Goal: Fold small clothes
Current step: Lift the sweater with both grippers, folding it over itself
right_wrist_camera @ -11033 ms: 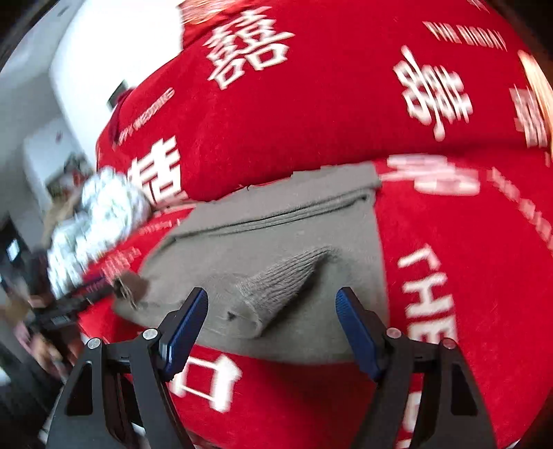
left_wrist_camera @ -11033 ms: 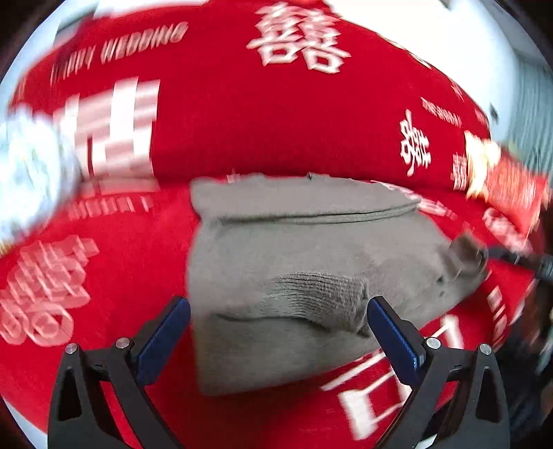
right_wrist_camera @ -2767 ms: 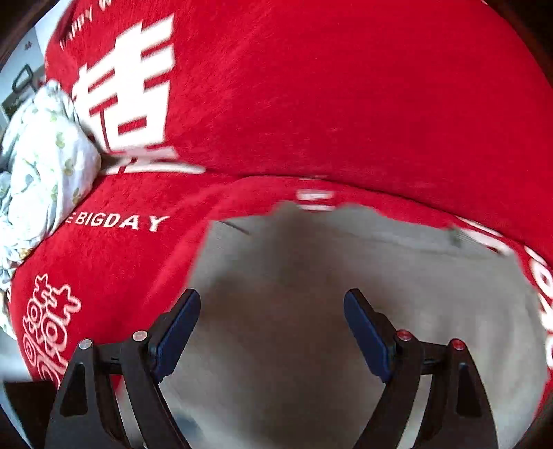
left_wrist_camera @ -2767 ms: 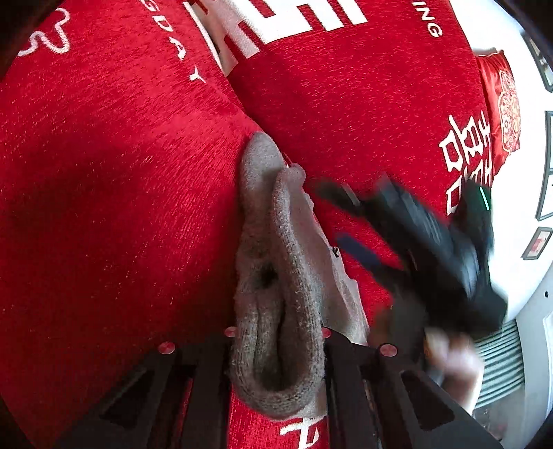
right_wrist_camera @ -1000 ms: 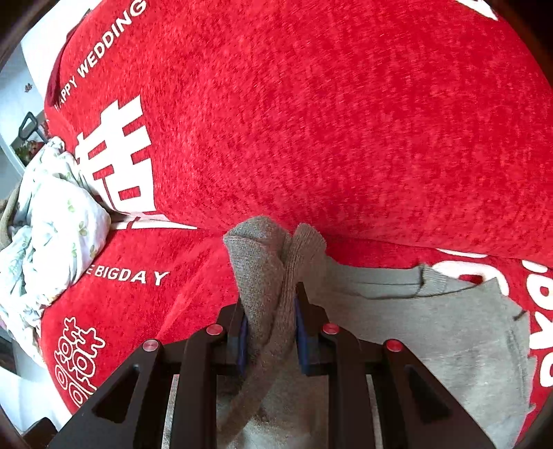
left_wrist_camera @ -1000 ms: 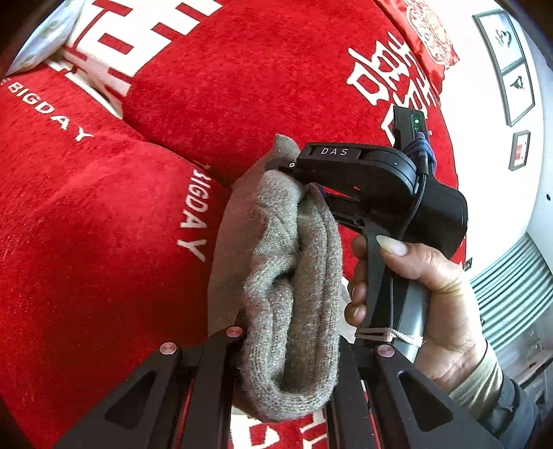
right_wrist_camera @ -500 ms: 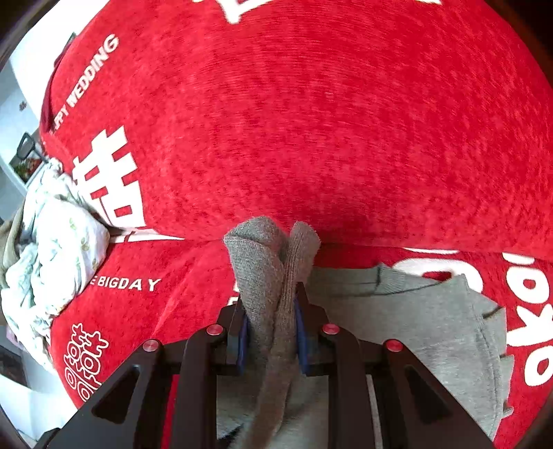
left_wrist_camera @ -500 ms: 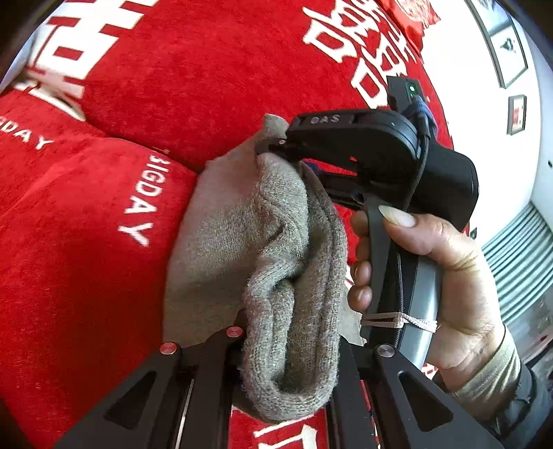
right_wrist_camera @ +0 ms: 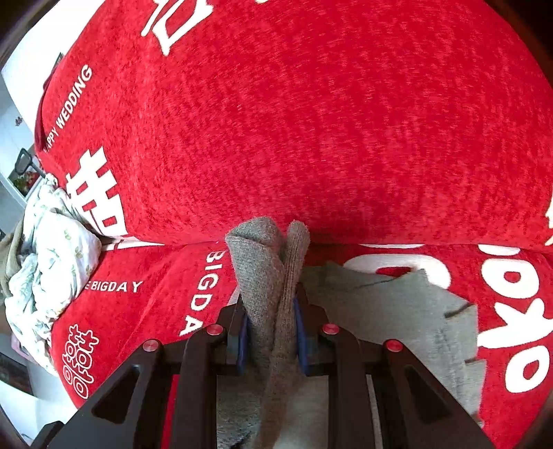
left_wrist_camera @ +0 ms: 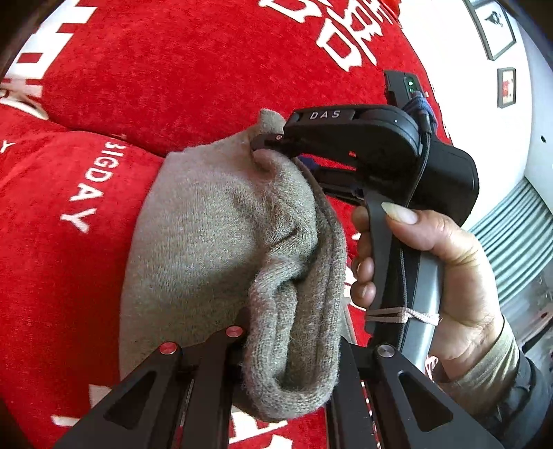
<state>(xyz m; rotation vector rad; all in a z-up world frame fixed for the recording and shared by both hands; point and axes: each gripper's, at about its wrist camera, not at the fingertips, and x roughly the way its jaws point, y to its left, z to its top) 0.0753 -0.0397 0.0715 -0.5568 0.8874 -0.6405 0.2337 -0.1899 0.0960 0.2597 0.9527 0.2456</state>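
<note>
Red sofa cushions [right_wrist_camera: 345, 121] lie ahead of both claws. Left claw [left_wrist_camera: 287, 349] and right claw [right_wrist_camera: 271, 331] each pinch the grey sweater [left_wrist_camera: 207, 224], its gathered edge stretched between them.

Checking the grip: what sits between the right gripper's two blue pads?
A bunched fold of the grey knit garment fills the gap in the right gripper, seen in the right wrist view.

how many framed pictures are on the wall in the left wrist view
2. One framed picture hangs at the top right corner; a smaller framed picture hangs just below it. More may be hidden beyond the frame edge.
</note>
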